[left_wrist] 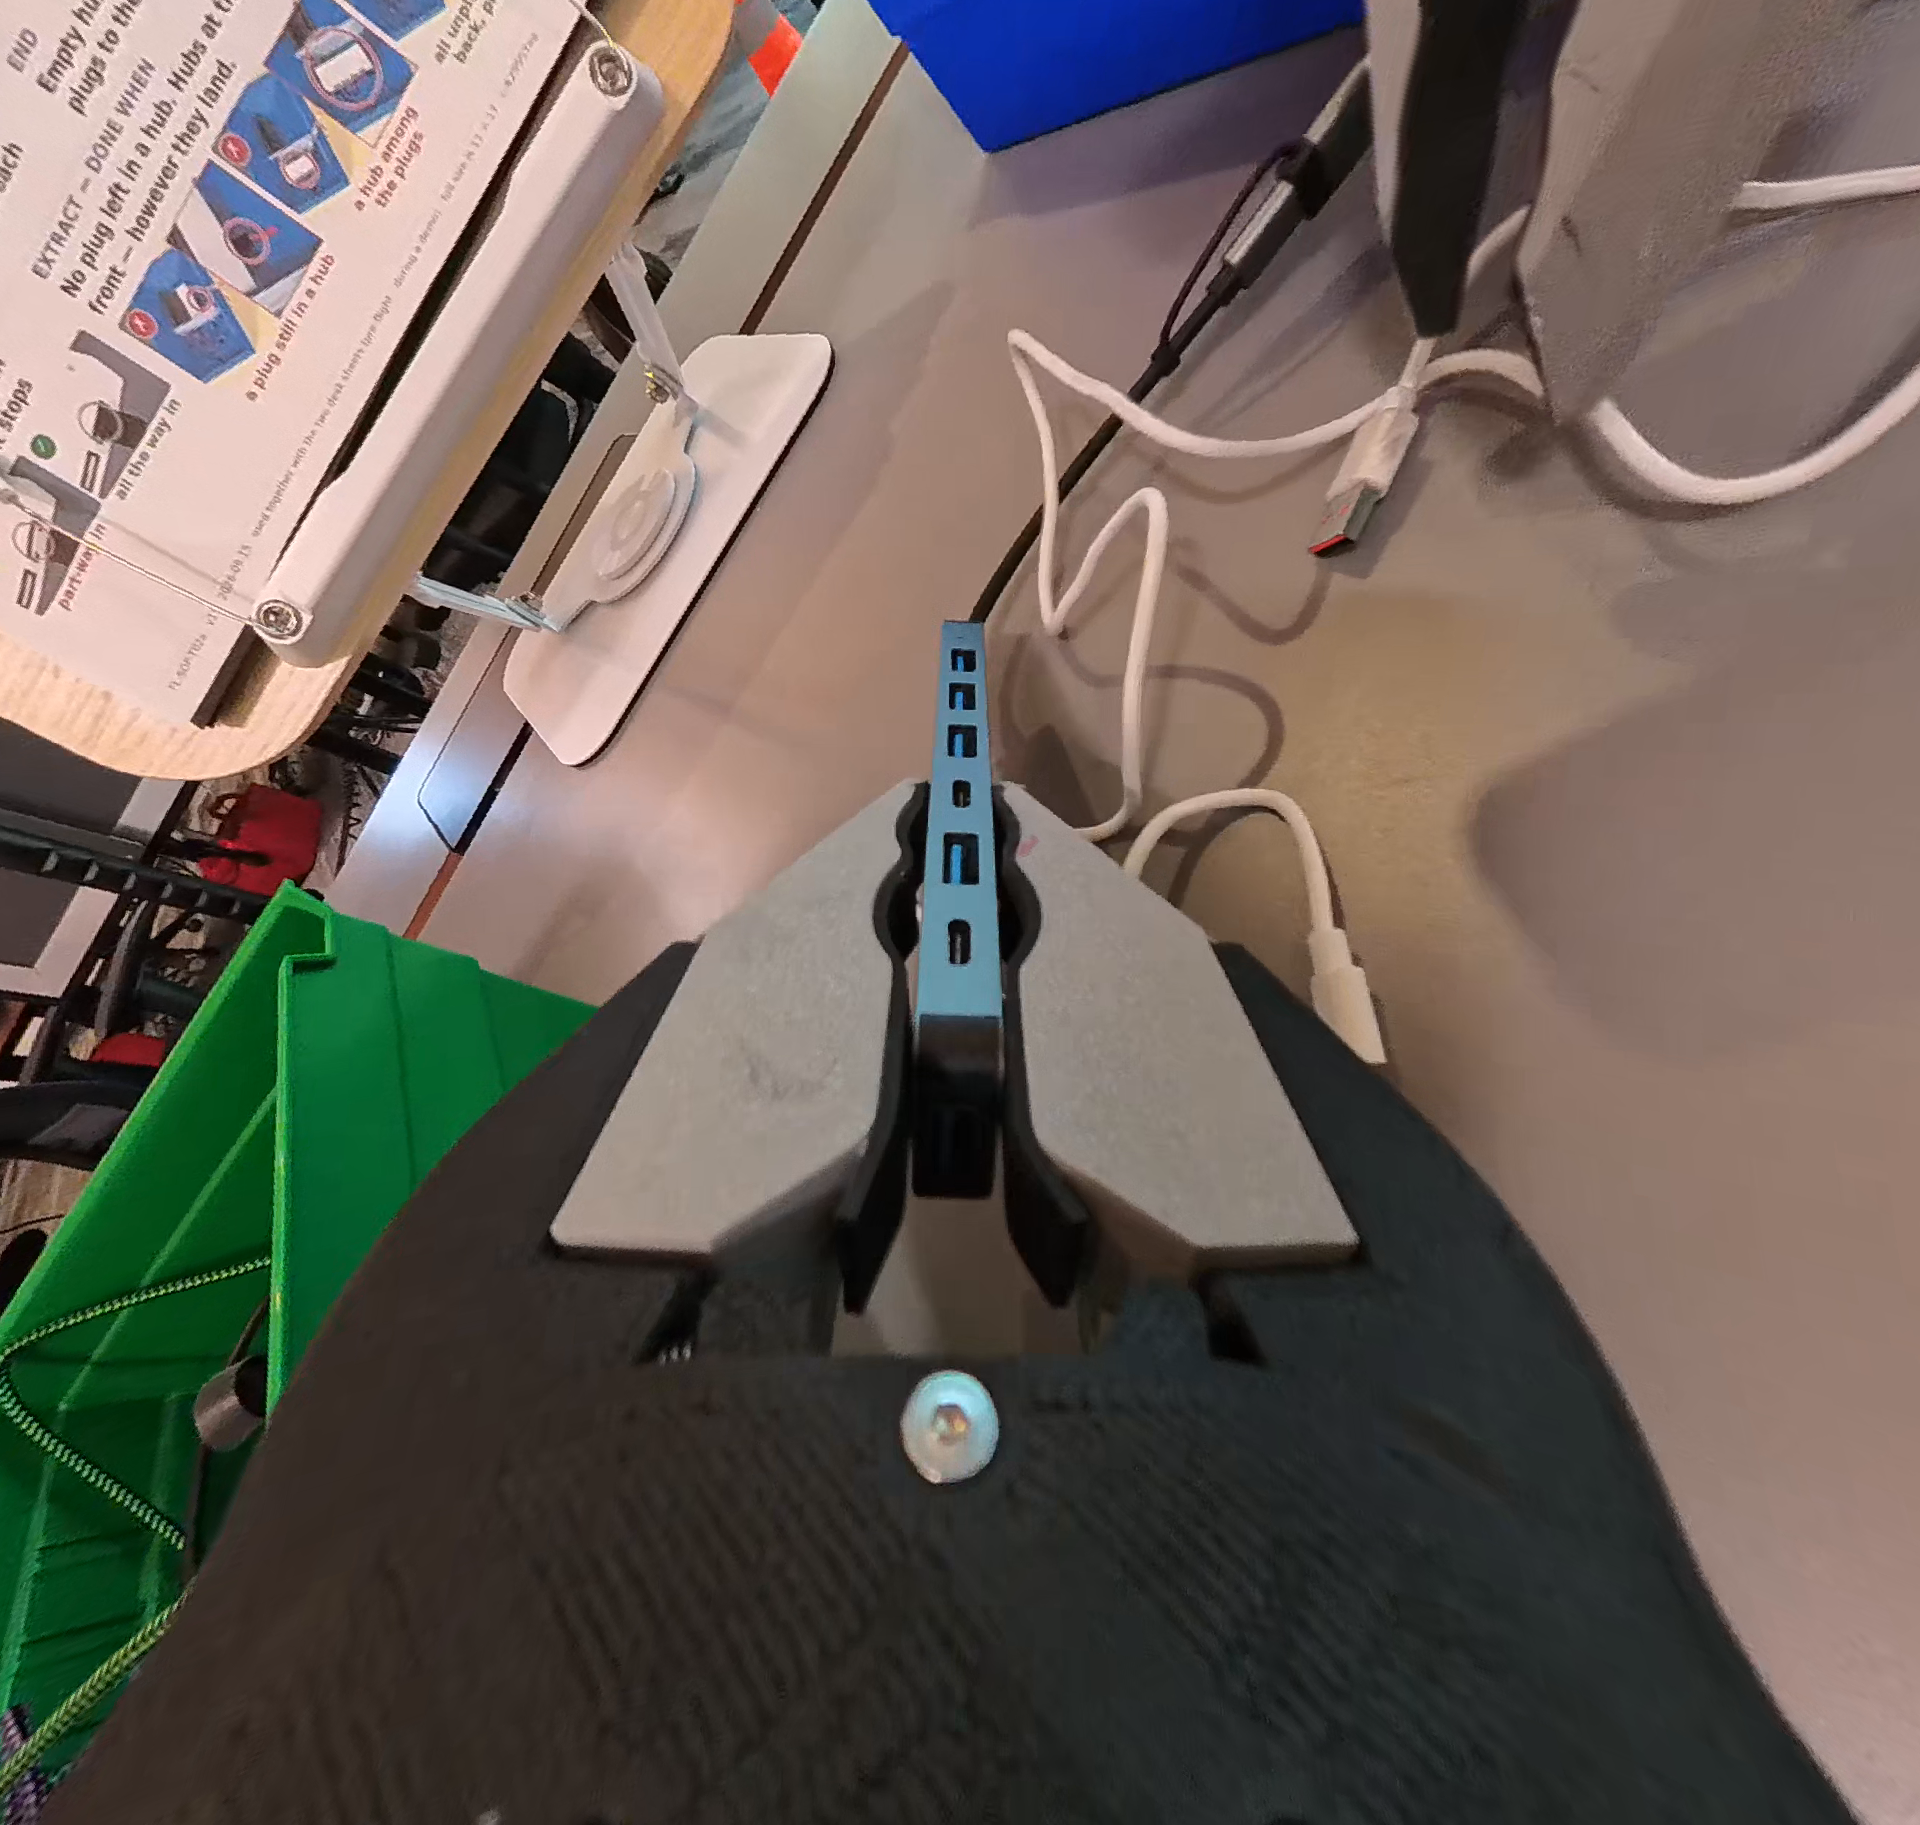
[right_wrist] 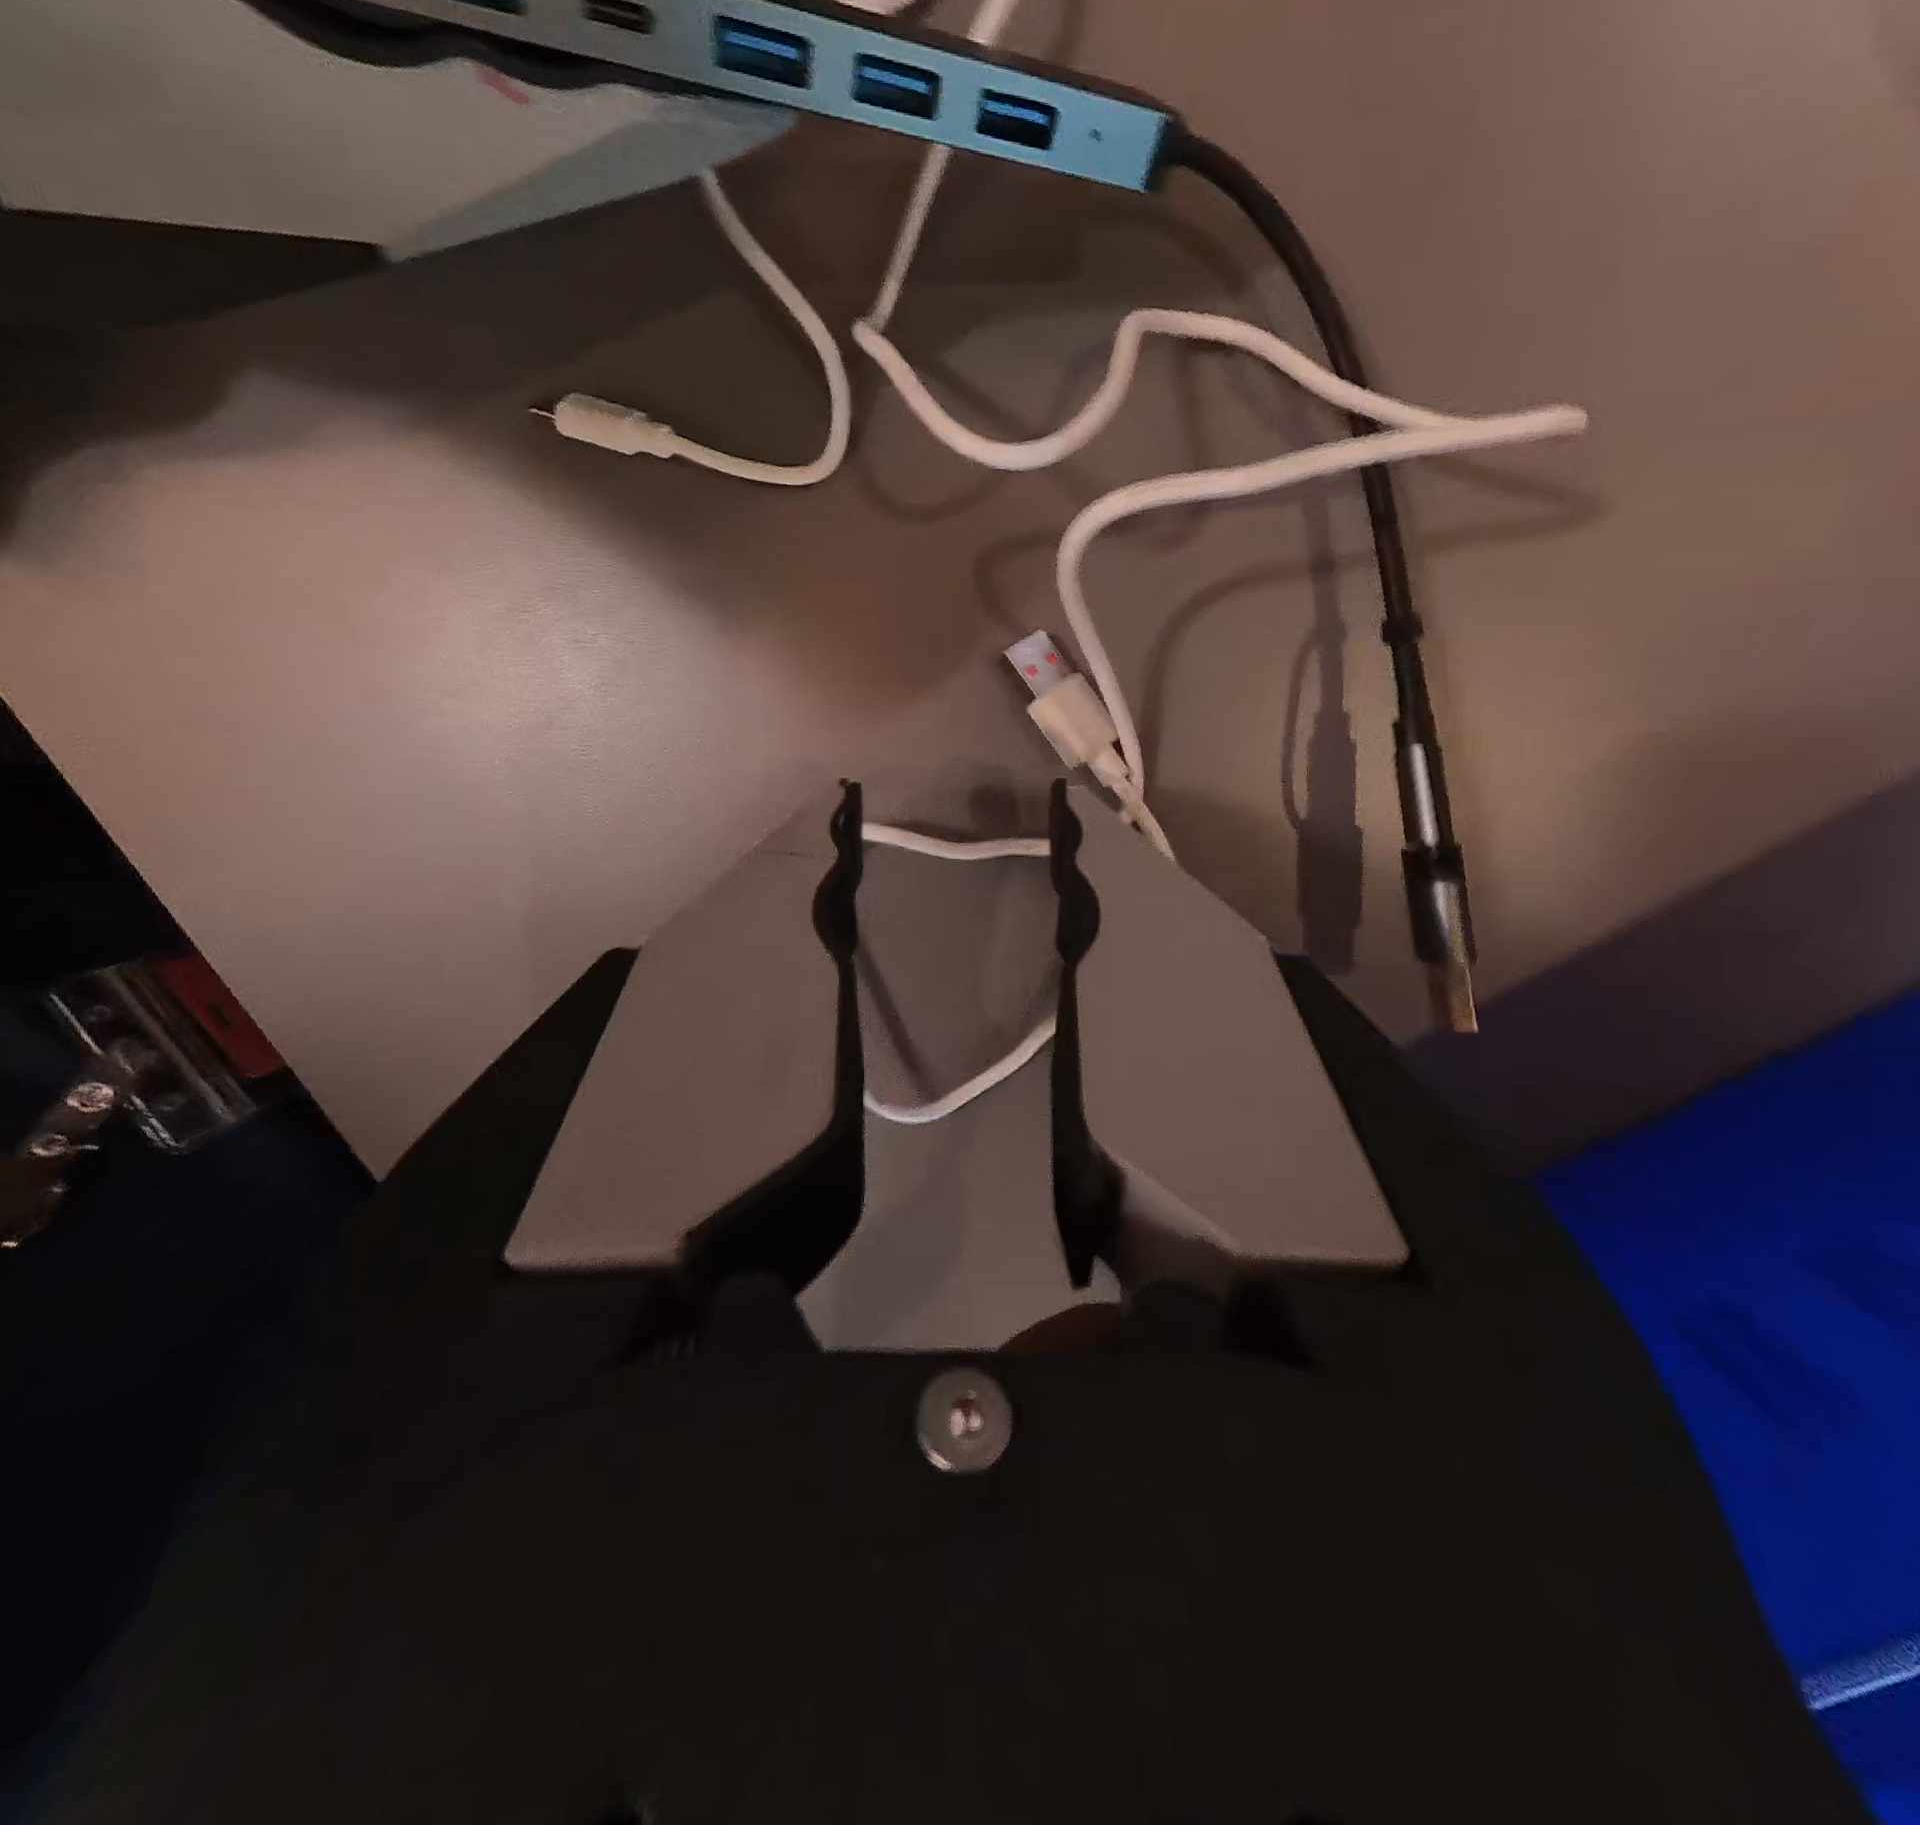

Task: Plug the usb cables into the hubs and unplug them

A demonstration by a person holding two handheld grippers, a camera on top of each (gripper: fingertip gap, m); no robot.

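Clamping one blue-grey hub (left_wrist: 962, 871) edge-up in the left gripper (left_wrist: 961, 819), ports in a single row, black lead (left_wrist: 1070, 487) running off its far end. Standing parted and empty, the right gripper (right_wrist: 954, 819), a strand of the white cable (right_wrist: 966, 845) crossing under its tips. Lying just beyond on the grey table (right_wrist: 416, 653): two white plugs, a USB-A (right_wrist: 1055, 695) near and right, a smaller one (right_wrist: 613, 425) farther left.

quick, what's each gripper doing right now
Left gripper: closed on the blue usb hub, held off the table.
Right gripper: open, holding nothing, over a white cable.
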